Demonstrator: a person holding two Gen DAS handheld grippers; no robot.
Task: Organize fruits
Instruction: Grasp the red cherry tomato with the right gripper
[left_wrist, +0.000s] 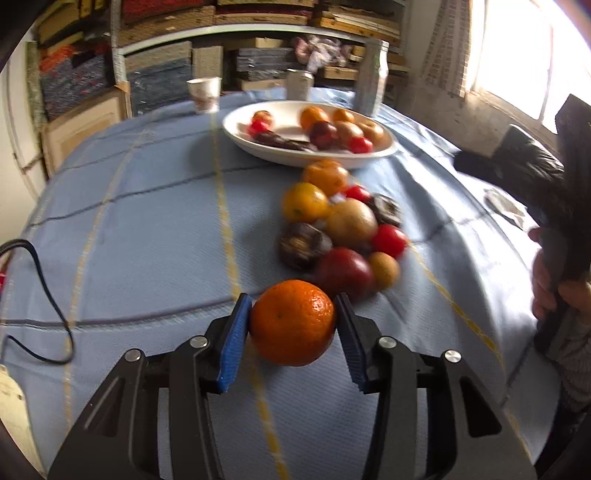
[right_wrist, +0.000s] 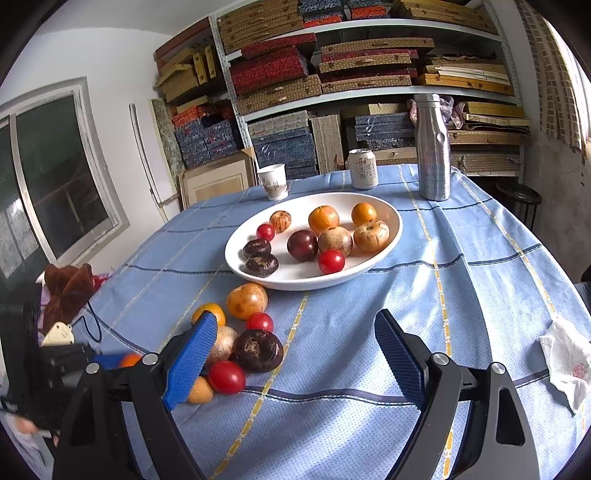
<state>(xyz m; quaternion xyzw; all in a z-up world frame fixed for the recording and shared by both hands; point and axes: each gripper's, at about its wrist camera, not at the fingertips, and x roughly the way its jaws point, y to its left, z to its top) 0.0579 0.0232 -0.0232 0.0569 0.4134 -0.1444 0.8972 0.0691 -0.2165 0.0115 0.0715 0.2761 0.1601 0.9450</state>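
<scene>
My left gripper (left_wrist: 293, 302) is shut on an orange mandarin (left_wrist: 291, 323), both blue pads pressed to its sides just above the blue tablecloth. Beyond it lies a cluster of loose fruit (left_wrist: 347, 221): mandarins, cherry tomatoes, dark chestnut-like fruits, a red plum and tan round ones. Farther back stands a white oval bowl (left_wrist: 332, 162) holding several fruits. In the right wrist view my right gripper (right_wrist: 295, 354) is open over bare cloth, with the loose fruit (right_wrist: 247, 301) by its left finger and the bowl (right_wrist: 306, 284) ahead. The held mandarin (right_wrist: 129, 360) peeks in at the left.
A paper cup (right_wrist: 273, 181), a drink can (right_wrist: 363, 168) and a steel bottle (right_wrist: 432, 147) stand behind the bowl. A crumpled tissue (right_wrist: 565, 362) lies at the right edge. A black cable (left_wrist: 55, 314) loops at the left. Shelves of boxes fill the back wall.
</scene>
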